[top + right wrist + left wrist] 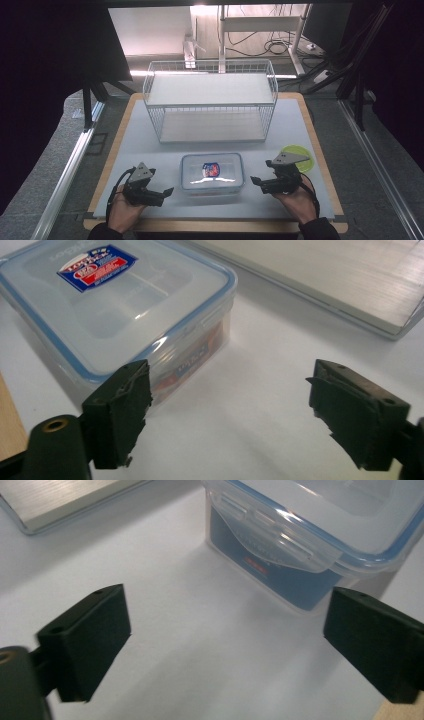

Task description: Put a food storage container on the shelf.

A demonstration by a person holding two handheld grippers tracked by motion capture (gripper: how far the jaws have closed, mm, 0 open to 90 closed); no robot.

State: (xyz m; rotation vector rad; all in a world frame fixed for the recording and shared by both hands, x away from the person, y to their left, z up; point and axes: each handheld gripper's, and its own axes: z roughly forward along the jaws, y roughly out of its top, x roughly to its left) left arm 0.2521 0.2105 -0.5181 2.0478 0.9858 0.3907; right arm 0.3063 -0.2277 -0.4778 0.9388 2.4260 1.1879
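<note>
Lidded clear box between two parted grippers

The plastic container (pixel 212 172) sits near the table's near edge, in front of the wire basket (pixel 210 100). Left gripper (pixel 167 192) and right gripper (pixel 256 181) flank it, jaws apart, holding nothing. It looks light, rigid and slick; grasp the short side walls under the lid rim.
</note>
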